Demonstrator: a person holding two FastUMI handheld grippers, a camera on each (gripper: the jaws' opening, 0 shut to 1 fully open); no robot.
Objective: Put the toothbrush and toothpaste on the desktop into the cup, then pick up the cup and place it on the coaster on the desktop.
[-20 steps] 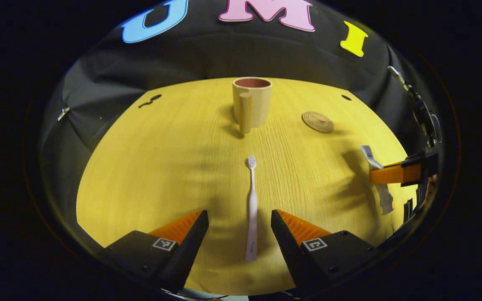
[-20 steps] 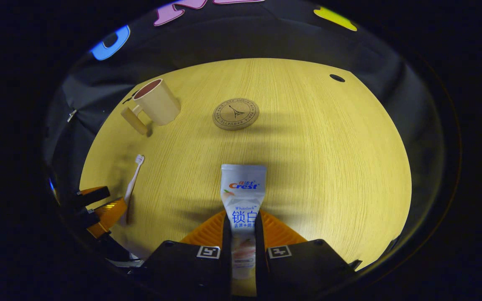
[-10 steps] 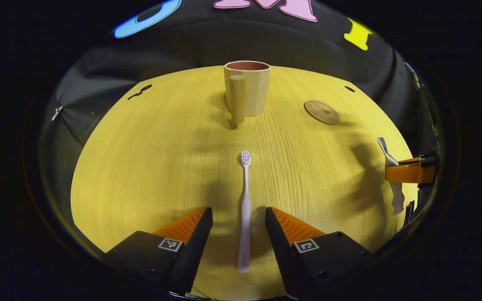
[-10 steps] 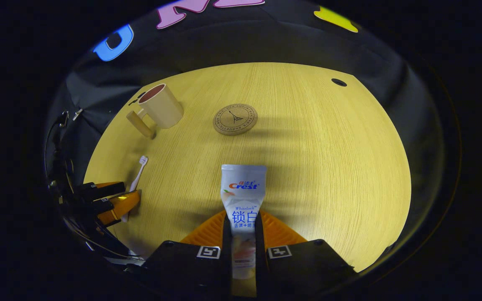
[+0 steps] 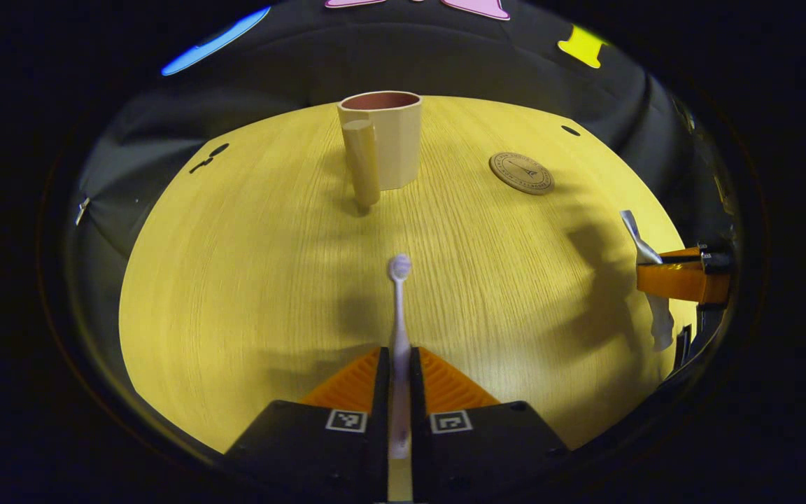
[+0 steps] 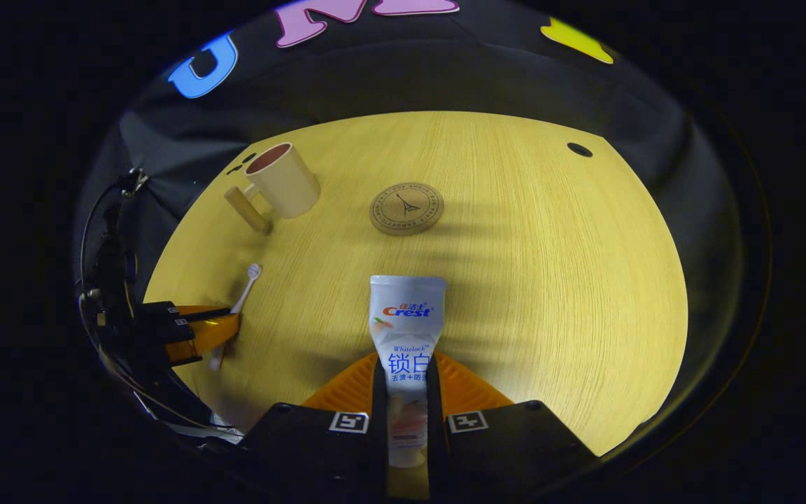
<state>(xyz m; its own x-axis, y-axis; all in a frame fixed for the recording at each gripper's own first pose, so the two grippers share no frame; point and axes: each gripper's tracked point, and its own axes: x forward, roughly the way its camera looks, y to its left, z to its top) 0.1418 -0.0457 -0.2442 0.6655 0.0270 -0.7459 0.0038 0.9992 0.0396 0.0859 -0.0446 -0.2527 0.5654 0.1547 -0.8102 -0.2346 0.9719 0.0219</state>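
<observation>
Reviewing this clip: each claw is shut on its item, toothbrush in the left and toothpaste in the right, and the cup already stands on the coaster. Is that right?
Not quite. The cup stands on the bare desktop, apart from the coaster, as the right gripper view shows. The rest holds: the left claw is shut on the toothbrush, the right claw on the toothpaste.

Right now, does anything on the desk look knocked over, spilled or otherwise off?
Nothing stands out. The cup stands upright, the coaster lies flat and bare, the left gripper is shut on the toothbrush, and the right gripper is shut on the toothpaste tube.
</observation>
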